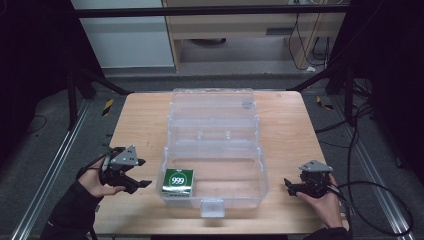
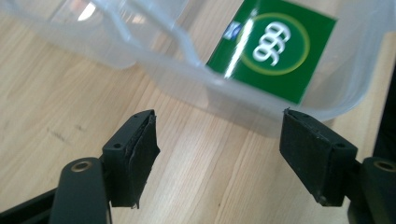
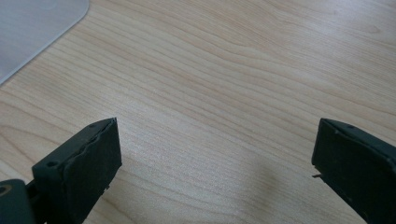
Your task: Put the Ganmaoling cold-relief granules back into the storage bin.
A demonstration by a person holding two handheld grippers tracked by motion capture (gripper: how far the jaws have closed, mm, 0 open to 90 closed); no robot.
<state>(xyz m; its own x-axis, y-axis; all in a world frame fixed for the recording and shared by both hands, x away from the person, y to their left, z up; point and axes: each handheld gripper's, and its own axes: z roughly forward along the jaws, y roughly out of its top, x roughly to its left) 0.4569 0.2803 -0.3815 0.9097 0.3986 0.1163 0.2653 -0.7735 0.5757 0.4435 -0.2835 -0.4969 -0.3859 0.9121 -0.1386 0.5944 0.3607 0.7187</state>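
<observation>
A clear plastic storage box [image 1: 215, 150] stands open in the middle of the wooden table, its lid [image 1: 212, 107] folded back. Inside its near left corner lies a green packet marked 999 [image 1: 178, 182], which the left gripper view also catches through the box wall as the green packet [image 2: 273, 46]. My left gripper [image 1: 141, 173] sits on the table left of the box, jaws wide open and empty [image 2: 217, 149]. My right gripper [image 1: 289, 186] rests right of the box, also open over bare wood [image 3: 215, 163].
The box's front latch [image 1: 212, 207] hangs toward the table's near edge. A corner of the box [image 3: 32, 28] shows at the upper left of the right gripper view. Cables [image 1: 380, 190] trail on the floor to the right. Black frame legs [image 1: 75, 90] flank the table.
</observation>
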